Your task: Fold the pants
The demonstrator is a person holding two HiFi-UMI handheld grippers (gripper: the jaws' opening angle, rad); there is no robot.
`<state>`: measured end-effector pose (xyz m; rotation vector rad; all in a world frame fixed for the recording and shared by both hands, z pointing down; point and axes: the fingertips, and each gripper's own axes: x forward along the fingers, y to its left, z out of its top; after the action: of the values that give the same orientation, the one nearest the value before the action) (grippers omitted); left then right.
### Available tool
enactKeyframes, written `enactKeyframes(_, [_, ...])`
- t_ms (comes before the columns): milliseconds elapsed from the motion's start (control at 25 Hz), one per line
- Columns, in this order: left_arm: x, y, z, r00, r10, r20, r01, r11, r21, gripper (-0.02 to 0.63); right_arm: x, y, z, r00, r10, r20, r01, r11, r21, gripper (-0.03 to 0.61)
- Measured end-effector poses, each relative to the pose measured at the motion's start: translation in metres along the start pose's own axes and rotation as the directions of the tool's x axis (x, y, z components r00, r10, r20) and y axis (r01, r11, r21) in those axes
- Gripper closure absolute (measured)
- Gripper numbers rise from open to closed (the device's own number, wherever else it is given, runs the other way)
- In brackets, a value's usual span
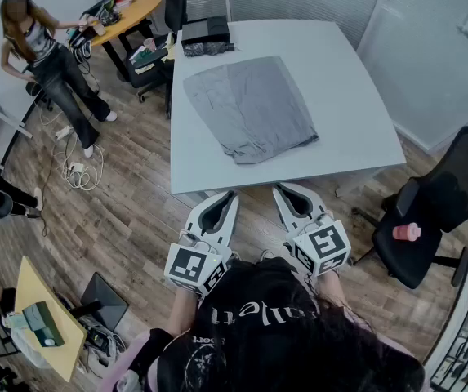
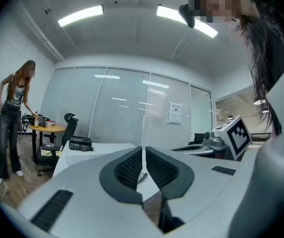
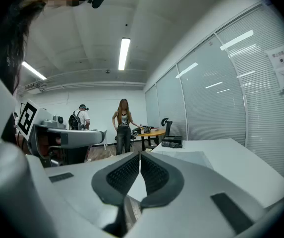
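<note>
We hold both grippers low and near level at our six o'clock, short of the white rectangular table [image 1: 356, 129], since folding has not started. The left gripper [image 1: 226, 194] has its jaws pressed together with nothing between them. The right gripper [image 1: 283, 189] is equally closed and empty. The grey cloth pants [image 1: 251, 109] lie flat on the table at our twelve o'clock, with the far end toward eleven and the near end toward one. They are well apart from both grippers. We judge that we must first reach forward and open the jaws.
</note>
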<state>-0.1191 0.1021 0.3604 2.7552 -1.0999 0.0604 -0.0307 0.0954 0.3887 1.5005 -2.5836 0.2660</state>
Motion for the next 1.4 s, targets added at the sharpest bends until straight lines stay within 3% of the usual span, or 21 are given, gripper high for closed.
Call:
enactKeyframes(920, [0.027,-0.021,-0.01,0.996,0.088,-0.016,-0.088,0.996,-0.009,0.572,-0.034,-0.05,-0.023,1.0,0.017,-0.023,-0.015,0.997,0.071,0.552])
enactKeyframes(1240, [0.026,0.001,-0.031,0.976,0.196,-0.089,-0.198,0.98,-0.006,0.572,-0.029,-0.066,-0.043,0.998,0.031,-0.051,-0.024,0.992,0.124,0.552])
enactKeyframes(1400, [0.033,0.019,-0.046,0.97,0.21,-0.123,-0.213,0.977,-0.01,0.572,-0.017,-0.074,-0.05,0.998,0.028,-0.062,-0.019,0.99,0.138,0.552])
